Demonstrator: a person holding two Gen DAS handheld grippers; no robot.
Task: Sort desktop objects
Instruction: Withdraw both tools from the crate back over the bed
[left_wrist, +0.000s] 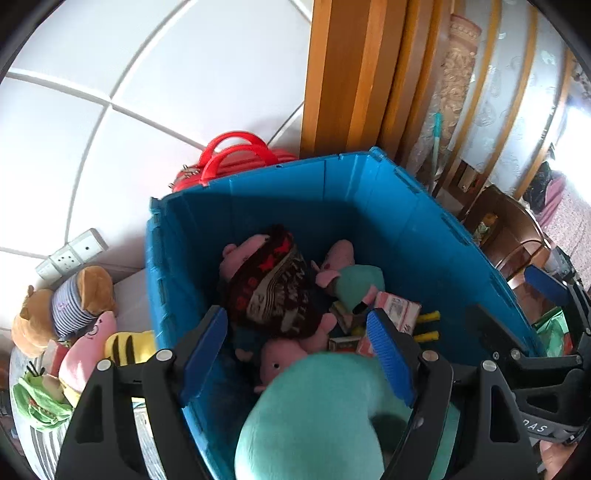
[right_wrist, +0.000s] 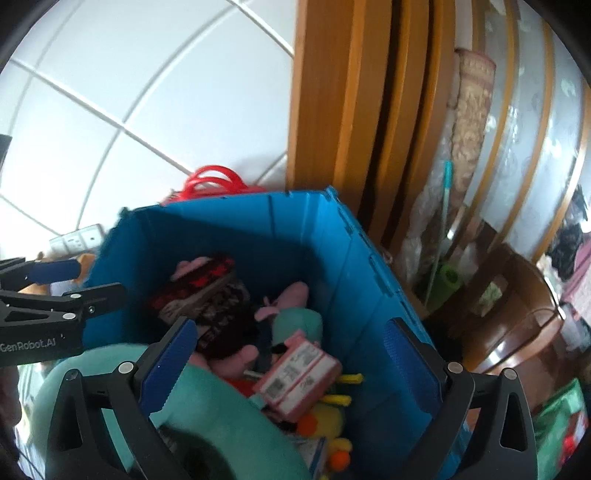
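A blue storage crate (left_wrist: 280, 199) (right_wrist: 229, 236) holds several plush toys, a dark knit hat (left_wrist: 273, 291) (right_wrist: 210, 299) and a pink box (right_wrist: 295, 373). A large teal neck pillow (left_wrist: 317, 410) (right_wrist: 207, 413) lies at the crate's near edge, just below both grippers. My left gripper (left_wrist: 295, 354) is open above it, jaws wide apart, nothing held. My right gripper (right_wrist: 291, 365) is open over the crate, its left finger against the pillow. The right gripper also shows at the right of the left wrist view (left_wrist: 517, 314).
Plush toys lie left of the crate: a brown bear (left_wrist: 62, 306), a pink star and a bee (left_wrist: 129, 343). A red handled bag (left_wrist: 229, 155) stands behind the crate. A wooden door frame (left_wrist: 343, 74), white tiled wall and wall sockets (left_wrist: 70, 254) are behind.
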